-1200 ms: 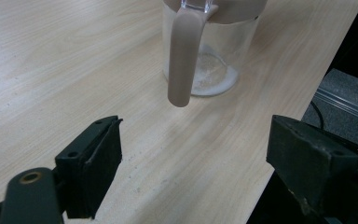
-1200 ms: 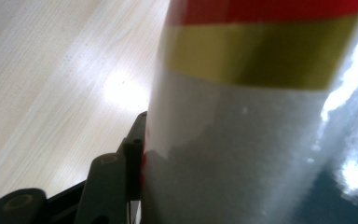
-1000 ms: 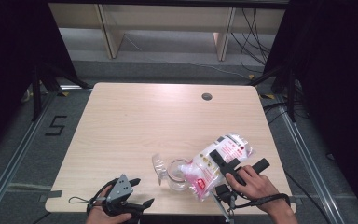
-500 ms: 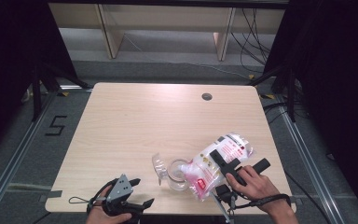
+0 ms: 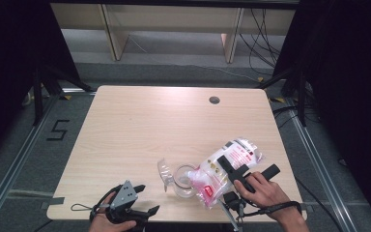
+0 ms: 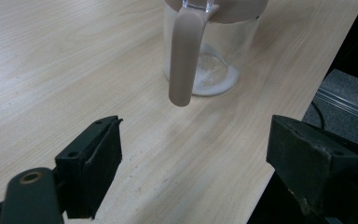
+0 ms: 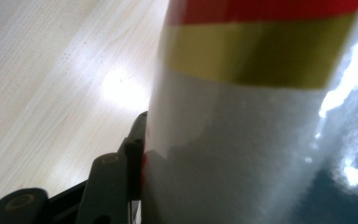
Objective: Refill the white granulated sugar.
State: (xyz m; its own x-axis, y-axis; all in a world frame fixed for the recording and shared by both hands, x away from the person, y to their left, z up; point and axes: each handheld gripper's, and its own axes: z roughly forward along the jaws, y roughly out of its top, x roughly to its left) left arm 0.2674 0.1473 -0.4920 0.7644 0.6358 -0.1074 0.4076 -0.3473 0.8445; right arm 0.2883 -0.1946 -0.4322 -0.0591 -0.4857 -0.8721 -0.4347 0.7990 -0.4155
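The clear plastic bag of white granules with red and yellow print (image 5: 227,166) lay tilted at about five o'clock on the light wooden bench (image 5: 140,125), its open mouth over the rim of the clear glass jug with the grey-brown handle (image 5: 184,180). The jug stood just to the bag's nine o'clock side, touching it. A thin layer of white powder (image 6: 214,77) covered the jug's bottom, so by my judgement the pour was barely started: nearly all the contents sat in the bag, and most of the emptying was left.

The right gripper (image 5: 241,174) clamped the bag across its middle, its jaws half closed on the plastic; in the right gripper view one jaw pressed flat against the bag's side (image 7: 242,140).

Farther out, at seven o'clock near the bench's front edge, the left gripper (image 5: 125,203) rested with its jaws wide apart and nothing between them, pointing toward the jug's handle (image 6: 184,56). Steadying the jug looked like its likely role.
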